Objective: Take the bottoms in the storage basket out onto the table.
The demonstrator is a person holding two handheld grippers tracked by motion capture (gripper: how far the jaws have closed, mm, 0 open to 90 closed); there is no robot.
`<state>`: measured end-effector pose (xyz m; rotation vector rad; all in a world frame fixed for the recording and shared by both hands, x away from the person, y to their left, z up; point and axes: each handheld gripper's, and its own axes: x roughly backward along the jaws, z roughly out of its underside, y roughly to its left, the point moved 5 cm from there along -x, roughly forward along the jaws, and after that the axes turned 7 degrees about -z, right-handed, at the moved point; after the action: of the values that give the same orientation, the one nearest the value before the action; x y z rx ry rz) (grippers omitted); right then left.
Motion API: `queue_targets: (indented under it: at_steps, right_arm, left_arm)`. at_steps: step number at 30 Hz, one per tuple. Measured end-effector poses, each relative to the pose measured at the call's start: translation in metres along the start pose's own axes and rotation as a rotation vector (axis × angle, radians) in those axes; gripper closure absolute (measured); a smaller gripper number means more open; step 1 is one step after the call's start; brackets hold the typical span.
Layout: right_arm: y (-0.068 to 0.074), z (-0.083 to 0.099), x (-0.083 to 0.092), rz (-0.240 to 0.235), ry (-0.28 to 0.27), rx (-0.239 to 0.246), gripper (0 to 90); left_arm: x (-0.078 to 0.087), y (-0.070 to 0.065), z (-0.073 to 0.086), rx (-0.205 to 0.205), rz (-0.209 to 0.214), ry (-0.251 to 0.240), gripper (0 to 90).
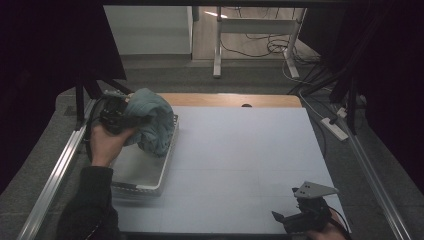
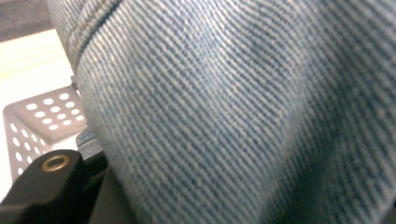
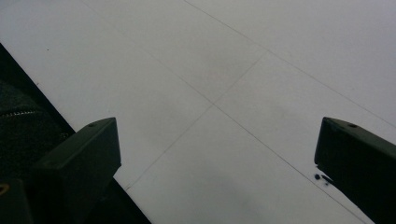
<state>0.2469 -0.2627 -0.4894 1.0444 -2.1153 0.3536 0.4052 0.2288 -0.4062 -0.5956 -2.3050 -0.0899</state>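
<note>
Your left tongs [image 1: 131, 119] are clamped on a bundle of light blue denim [image 1: 152, 120], and the bundle hangs over the far end of the white perforated basket [image 1: 150, 182] at the left of the counter [image 1: 240, 165]. In the high view the cloth's lower folds reach down to the basket's rim; whether they touch the bottom you cannot tell from here. In the left gripper view the denim [image 2: 243, 112] sits right against the lens, its diagonal weave and a stitched seam near the top edge plain to see, with one black jaw at the lower left and the basket's holed wall [image 2: 42, 121] behind it. The cloth carries no readable label or tag on the side turned to you, and the basket shows no lettering either.

Your right tongs [image 1: 287, 217] rest near the front right corner of the counter, well apart from the basket. In the right gripper view the two jaws stand wide apart with nothing between them, over bare white counter [image 3: 224, 84] crossed by thin seam lines. A dark sleeve edge shows at the left of that view.
</note>
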Motion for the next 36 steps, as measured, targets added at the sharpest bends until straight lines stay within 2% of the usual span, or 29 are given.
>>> queue_targets:
  at_steps: [10, 20, 28, 36]
  right_arm:
    - [0.000, 0.000, 0.000, 0.000, 0.001, 0.001, 0.7]
    - [0.000, 0.000, 0.000, 0.000, 0.003, 0.002, 0.7]
    - [0.000, 0.000, 0.000, -0.001, 0.004, 0.003, 0.7]
    - [0.000, 0.000, 0.000, -0.001, 0.005, 0.003, 0.7]
  left_arm:
    - [0.018, -0.005, -0.008, -0.005, -0.003, -0.062, 62.3]
    - [0.034, -0.018, -0.016, -0.030, 0.024, -0.114, 62.2]
    - [0.046, -0.031, -0.023, -0.054, 0.063, -0.159, 62.3]
    - [0.047, -0.048, -0.028, -0.090, 0.109, -0.165, 62.2]
